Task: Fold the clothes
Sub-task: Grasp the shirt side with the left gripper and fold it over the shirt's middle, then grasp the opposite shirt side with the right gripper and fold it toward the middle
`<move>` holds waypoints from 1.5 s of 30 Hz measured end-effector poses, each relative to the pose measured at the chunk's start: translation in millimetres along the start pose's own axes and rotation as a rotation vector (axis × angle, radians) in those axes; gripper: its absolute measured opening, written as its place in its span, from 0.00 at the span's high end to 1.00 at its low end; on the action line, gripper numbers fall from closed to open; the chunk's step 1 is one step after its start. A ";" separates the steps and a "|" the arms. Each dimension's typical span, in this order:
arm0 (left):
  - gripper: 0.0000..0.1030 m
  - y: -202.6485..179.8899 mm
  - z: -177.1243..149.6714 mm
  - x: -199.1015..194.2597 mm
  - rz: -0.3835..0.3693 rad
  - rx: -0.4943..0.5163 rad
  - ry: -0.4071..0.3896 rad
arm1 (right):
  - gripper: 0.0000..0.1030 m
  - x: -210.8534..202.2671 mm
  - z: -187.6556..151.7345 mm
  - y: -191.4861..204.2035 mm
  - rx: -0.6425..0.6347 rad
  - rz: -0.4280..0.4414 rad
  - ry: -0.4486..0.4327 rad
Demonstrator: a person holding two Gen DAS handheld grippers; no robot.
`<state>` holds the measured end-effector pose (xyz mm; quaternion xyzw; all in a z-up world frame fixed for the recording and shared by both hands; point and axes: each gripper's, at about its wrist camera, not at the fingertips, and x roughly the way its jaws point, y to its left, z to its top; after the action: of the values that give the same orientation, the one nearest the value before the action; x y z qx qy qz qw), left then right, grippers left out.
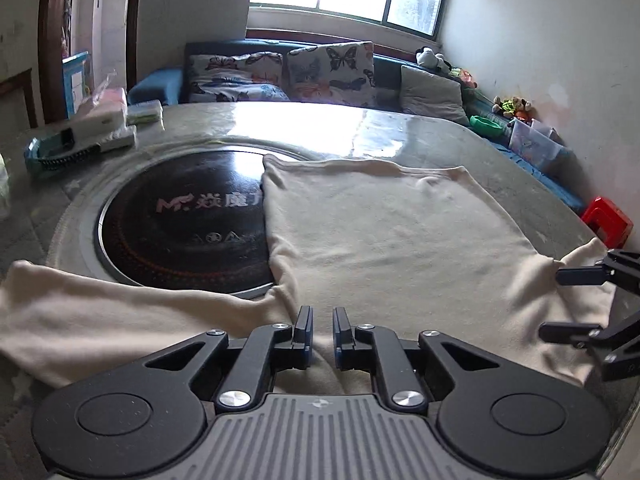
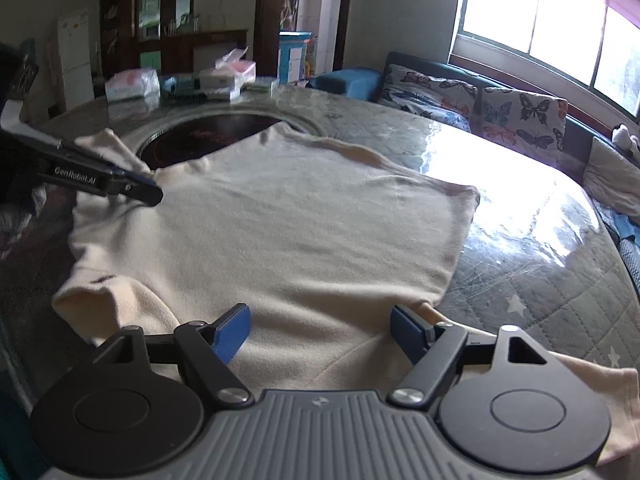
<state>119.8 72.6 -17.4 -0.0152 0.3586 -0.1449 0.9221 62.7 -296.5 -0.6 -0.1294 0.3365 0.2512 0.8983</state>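
Cream shirt (image 2: 280,232) flat on the round table (image 2: 520,240)

Left gripper (image 1: 322,322) nearly closed, nothing visibly pinched; right gripper (image 2: 320,330) wide open above the shirt's near edge.

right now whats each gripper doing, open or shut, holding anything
Left gripper: narrow gap between the jaws over the cream shirt; whether it pinches the cloth cannot be told.
Right gripper: wide open above the shirt, holding nothing.
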 end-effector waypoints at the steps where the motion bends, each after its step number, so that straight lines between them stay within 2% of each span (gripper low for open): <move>1: 0.88 -0.9 -0.5 -1.4 0.005 0.008 -0.001 | 0.26 -2.0 -2.0 -1.6 0.008 0.001 0.002; 3: 0.85 -2.8 -1.1 -1.3 0.016 0.020 0.000 | 0.30 -5.2 -6.6 -4.7 0.022 0.002 0.011; 8: 0.84 -12.3 1.2 -6.6 0.021 0.050 -0.015 | 0.33 -17.0 -23.0 -7.4 0.028 -0.012 0.031; 12: 0.82 -32.0 6.4 -11.4 -0.026 0.080 -0.036 | 0.41 -29.6 -32.8 -8.8 0.040 -0.022 0.039; 18: 0.81 -76.5 9.4 -4.0 -0.136 0.157 -0.017 | 0.44 -44.0 -37.4 -6.6 0.025 -0.021 0.044; 21: 0.81 -97.5 7.1 3.5 -0.178 0.193 -0.003 | 0.44 -51.2 -32.9 -18.7 0.091 -0.013 0.007; 23: 0.81 -110.4 5.6 8.2 -0.206 0.209 0.009 | 0.44 -53.3 -32.5 -31.3 0.119 -0.068 -0.017; 27: 0.81 -134.2 0.1 16.6 -0.254 0.239 0.031 | 0.48 -49.6 -43.1 -58.1 0.208 -0.133 -0.002; 30: 0.69 -148.5 -6.5 19.9 -0.280 0.270 0.047 | 0.49 -50.0 -55.0 -63.8 0.203 -0.161 0.019; 34: 0.69 -164.8 -15.7 21.8 -0.301 0.319 0.060 | 0.49 -64.9 -61.7 -79.2 0.246 -0.225 -0.007; 39: 0.63 -170.4 -18.0 20.8 -0.296 0.334 0.057 | 0.49 -72.0 -74.1 -130.0 0.410 -0.371 -0.019; 41: 0.58 -170.7 -17.3 21.0 -0.289 0.331 0.058 | 0.49 -71.8 -80.4 -150.6 0.481 -0.418 -0.019; 44: 0.51 -170.6 -15.1 20.8 -0.274 0.330 0.052 | 0.51 -68.3 -89.4 -172.6 0.597 -0.457 -0.030; 45: 0.50 -170.4 -14.4 20.7 -0.272 0.326 0.052 | 0.54 -67.9 -92.4 -177.8 0.634 -0.457 -0.040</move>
<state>81.0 -95.3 -19.2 0.0898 0.3488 -0.3247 0.8746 64.6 -507.7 -12.2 0.0880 0.3425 -0.0695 0.9328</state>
